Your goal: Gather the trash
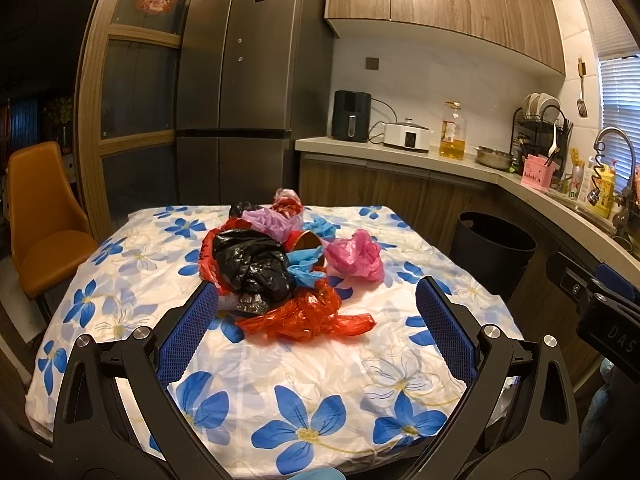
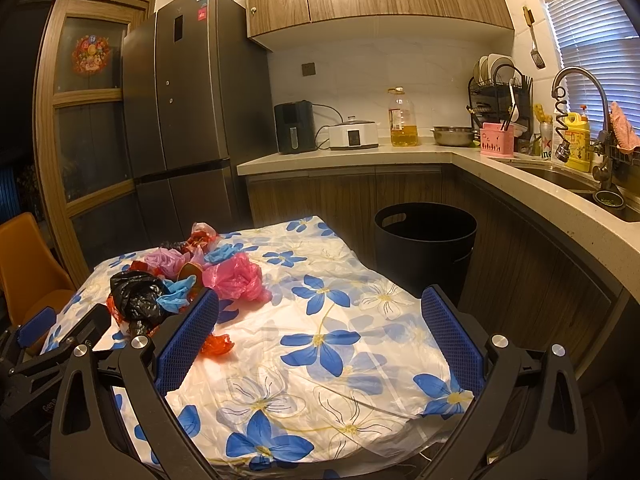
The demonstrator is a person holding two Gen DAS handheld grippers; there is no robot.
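A heap of crumpled plastic bags lies on the flowered tablecloth [image 1: 280,364]: a black bag [image 1: 252,264], a red bag [image 1: 308,316], a pink bag [image 1: 354,258], a purple bag [image 1: 266,220] and blue bits [image 1: 304,266]. A brown cup [image 1: 308,242] lies on its side among them. My left gripper [image 1: 318,300] is open and empty, hovering just short of the red bag. My right gripper [image 2: 320,308] is open and empty over bare cloth, with the heap [image 2: 160,280] to its left. The black trash bin [image 2: 426,240] stands on the floor beyond the table's right side.
An orange chair [image 1: 40,216] stands left of the table. A dark fridge [image 1: 240,80] is behind it. The kitchen counter [image 2: 360,158] with appliances, an oil bottle, a dish rack and a sink [image 2: 568,178] runs along the back and right.
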